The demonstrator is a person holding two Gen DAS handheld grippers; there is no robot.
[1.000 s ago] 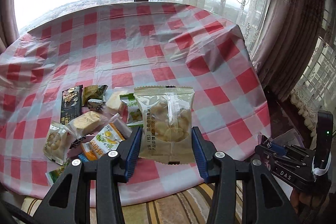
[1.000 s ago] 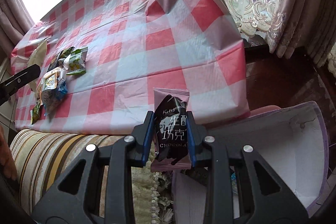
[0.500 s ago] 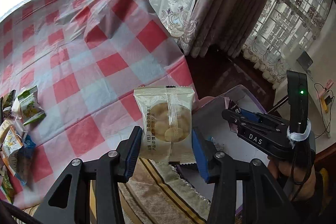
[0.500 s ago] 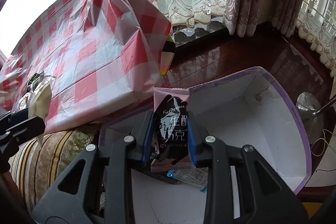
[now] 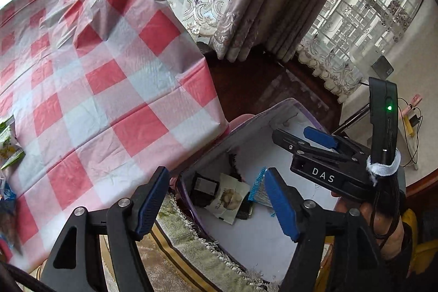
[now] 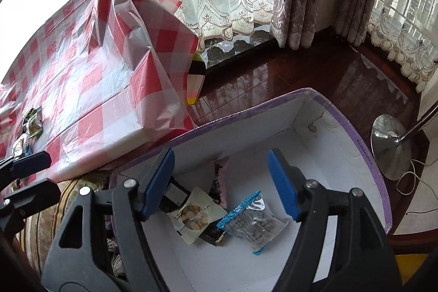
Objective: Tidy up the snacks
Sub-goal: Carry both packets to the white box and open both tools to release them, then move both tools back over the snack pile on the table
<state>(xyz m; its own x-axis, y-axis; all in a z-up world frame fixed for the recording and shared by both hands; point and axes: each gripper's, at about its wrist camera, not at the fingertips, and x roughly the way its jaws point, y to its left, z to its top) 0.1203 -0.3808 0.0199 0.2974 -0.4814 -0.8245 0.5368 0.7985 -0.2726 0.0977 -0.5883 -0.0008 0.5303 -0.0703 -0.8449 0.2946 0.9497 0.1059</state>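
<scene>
Beside the red-checked tablecloth (image 6: 90, 89), the white purple-rimmed box (image 6: 353, 138) is taking snacks: left gripper (image 5: 216, 199) and right gripper (image 6: 221, 182), jaws just opening, are hanging wide and empty (cookie packet (image 6: 191, 215) landed inside). Lift clear before returning.

Black left gripper (image 5: 216, 199) and right gripper (image 6: 221, 179), blue ribbed pads, silver screws, white "DAS" lettering

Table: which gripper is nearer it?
Left. The left gripper hangs at the box corner beside the table edge; the right gripper is over the box middle, farther out. Both jaws have just been opening, nothing held between them.
</scene>
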